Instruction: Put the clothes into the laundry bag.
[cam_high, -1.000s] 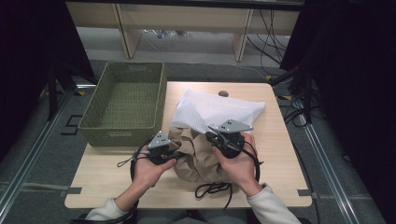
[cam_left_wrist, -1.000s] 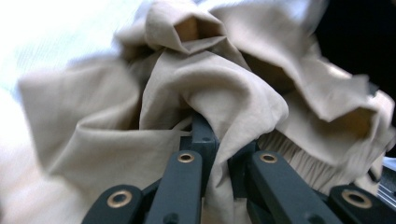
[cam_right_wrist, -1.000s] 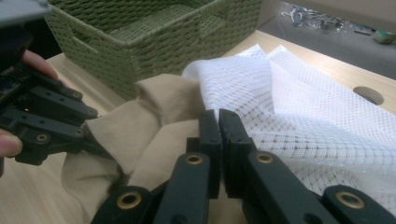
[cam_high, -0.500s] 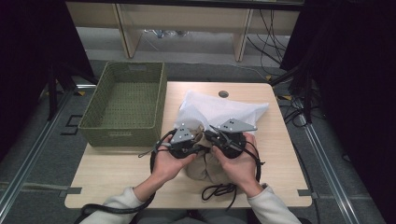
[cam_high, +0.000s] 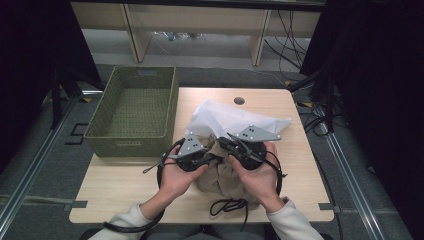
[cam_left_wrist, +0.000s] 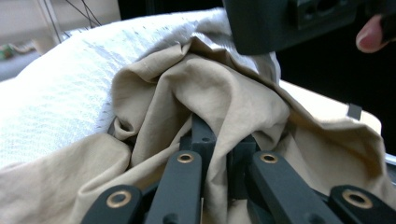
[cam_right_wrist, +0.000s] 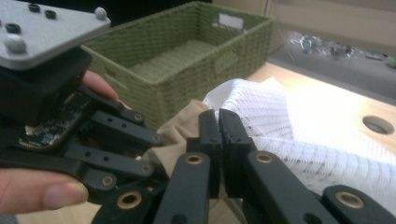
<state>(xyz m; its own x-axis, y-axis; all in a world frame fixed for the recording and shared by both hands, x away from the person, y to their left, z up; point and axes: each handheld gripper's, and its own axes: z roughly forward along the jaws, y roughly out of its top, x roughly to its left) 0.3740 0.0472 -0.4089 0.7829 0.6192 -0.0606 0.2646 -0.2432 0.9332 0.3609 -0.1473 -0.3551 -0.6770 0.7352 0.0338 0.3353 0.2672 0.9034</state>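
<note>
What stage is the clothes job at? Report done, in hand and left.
Done: nothing is put away; the green basket holds no clothes. In hand: the left gripper is shut on a fold of the tan cloth, and the right gripper is shut right beside it, both over the pile near the table's front edge. Left: probably sorting the tan cloth and the white cloth behind it into the basket.

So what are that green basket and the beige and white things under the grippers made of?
The green basket looks woven, maybe paper cord or rush: ribbed, matte weave. The beige cloth seems soft matte cotton-like fabric, folding in creases. The white cloth looks like open mesh or knit, with a visible fine grid.
</note>
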